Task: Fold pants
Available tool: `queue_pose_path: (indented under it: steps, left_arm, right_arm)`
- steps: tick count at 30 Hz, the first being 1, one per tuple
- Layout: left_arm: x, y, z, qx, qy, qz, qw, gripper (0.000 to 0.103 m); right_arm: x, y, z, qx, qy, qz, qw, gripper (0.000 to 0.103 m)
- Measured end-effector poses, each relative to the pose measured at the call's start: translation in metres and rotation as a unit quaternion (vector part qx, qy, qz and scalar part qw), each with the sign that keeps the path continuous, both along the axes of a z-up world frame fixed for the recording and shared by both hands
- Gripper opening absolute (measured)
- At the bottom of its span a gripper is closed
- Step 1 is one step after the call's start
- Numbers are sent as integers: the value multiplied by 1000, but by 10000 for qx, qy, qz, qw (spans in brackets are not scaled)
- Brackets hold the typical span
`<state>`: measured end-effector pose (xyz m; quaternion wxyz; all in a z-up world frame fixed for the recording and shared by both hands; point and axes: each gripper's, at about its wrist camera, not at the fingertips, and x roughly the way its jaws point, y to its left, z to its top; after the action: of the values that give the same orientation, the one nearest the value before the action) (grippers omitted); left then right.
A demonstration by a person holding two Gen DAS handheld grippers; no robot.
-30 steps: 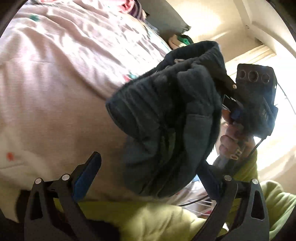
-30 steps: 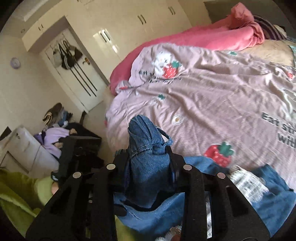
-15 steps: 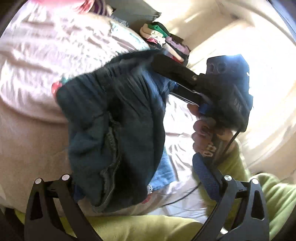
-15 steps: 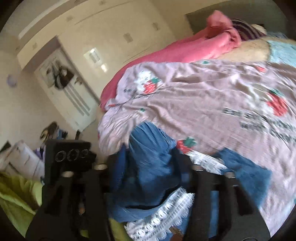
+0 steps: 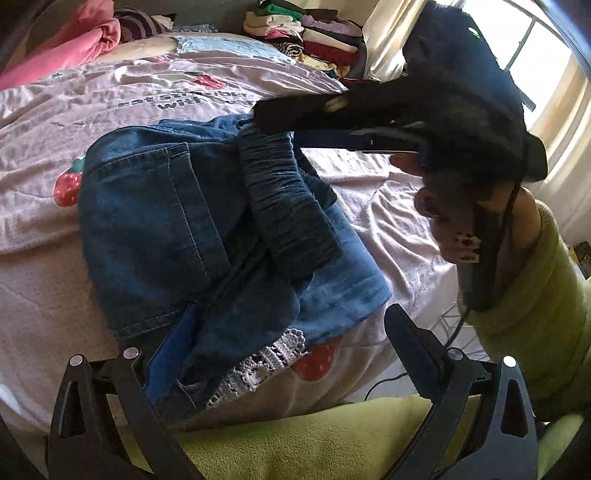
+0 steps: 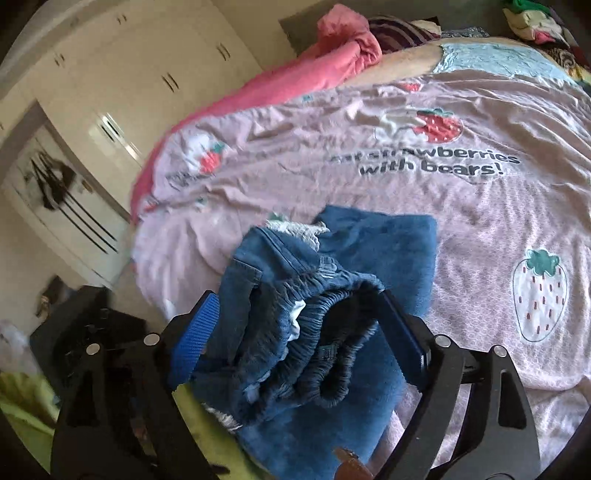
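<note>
Pink bedspread (image 6: 480, 229) bears folded pants (image 6: 314, 332) — between opening right gripper (image 6: 295, 328), seemingly loose.

Left tool (image 5: 291, 358) is angled downward, jaws spread wide. Right tool (image 6: 299, 339) is seen with jaws opening, denim bunched between the pads. Right hand (image 5: 454, 236), in a green sleeve, is wrapped round its handle.

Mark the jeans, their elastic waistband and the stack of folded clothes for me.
jeans (image 5: 155, 221): left wrist view, on the back pocket panel.
elastic waistband (image 6: 332, 325): right wrist view, on the gathered rim between the fingers.
stack of folded clothes (image 5: 306, 33): left wrist view, on the pile's middle.
</note>
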<state>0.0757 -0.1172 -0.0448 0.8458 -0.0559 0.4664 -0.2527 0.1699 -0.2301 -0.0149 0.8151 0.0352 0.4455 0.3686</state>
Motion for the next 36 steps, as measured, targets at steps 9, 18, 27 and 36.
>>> queue_pose_path:
  steps: [9,18,27,36]
  left_arm:
    - [-32,19,12,-212,-153,278,9993,98]
    - [-35,64,45,-54,-616,1139,9916,98]
    - [-10,111,62,348,-729,2033,9758,99]
    - [38,99,49,545,-285,1795,9818,98]
  right_arm:
    - [2,-10,-21,-778,-311,-204,9963,69]
    - [-21,-31,31,-471,-1001,-267,9935,82]
    - [-79,-14,54,-631,-1686,623,9817,86]
    - [-130,41,32,-1265,-2078,2002,9491,86]
